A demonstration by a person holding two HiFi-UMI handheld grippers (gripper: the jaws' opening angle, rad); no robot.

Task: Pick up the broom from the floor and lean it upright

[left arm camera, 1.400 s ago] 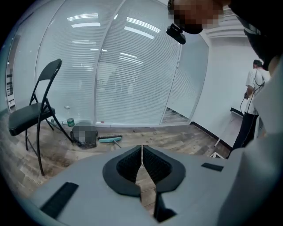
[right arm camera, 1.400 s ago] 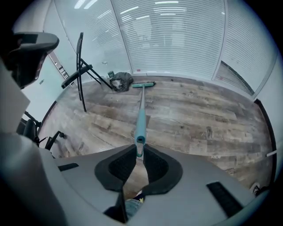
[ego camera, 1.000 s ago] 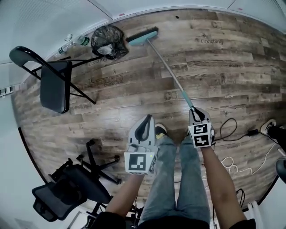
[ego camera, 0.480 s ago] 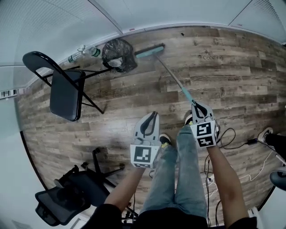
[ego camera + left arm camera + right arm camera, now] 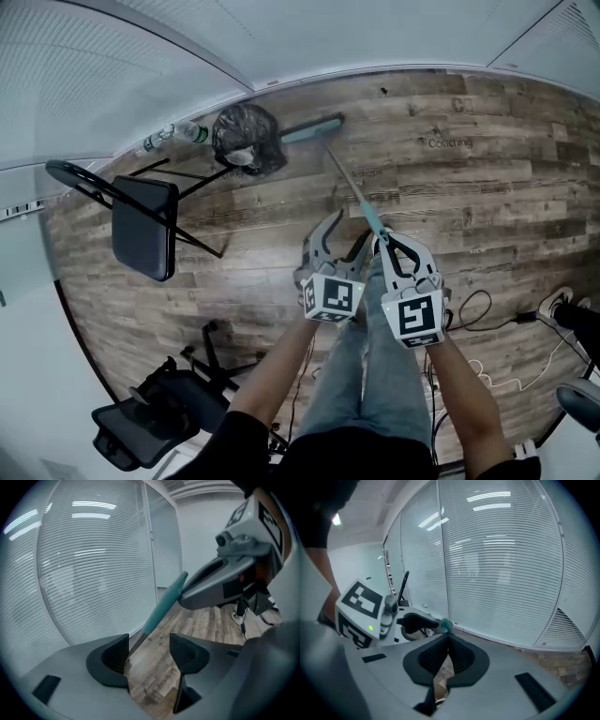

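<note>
The broom's teal head [image 5: 312, 128] rests on the wood floor near the wall. Its thin handle [image 5: 349, 184] slopes up toward me and ends in a teal grip [image 5: 372, 221]. My right gripper [image 5: 387, 239] is shut on that grip's end, and the teal tip shows just past its closed jaws [image 5: 446, 626]. My left gripper [image 5: 342, 234] sits close beside it on the left. Its jaws have just been opening and now stand wide. In the left gripper view the handle [image 5: 161, 609] runs down between them, close to the left pad [image 5: 117, 656], without being pinched.
A black bin bag [image 5: 246, 136] and plastic bottles [image 5: 173, 134] lie by the broom head. A black folding chair [image 5: 141, 225] stands at the left, an office chair [image 5: 150, 422] at the lower left. Cables [image 5: 487, 300] trail on the right. Glass walls with blinds [image 5: 93, 564] stand ahead.
The right gripper has risen with the handle's end, so the broom slopes more steeply. The left gripper has swung right to the handle and its jaws have opened.
</note>
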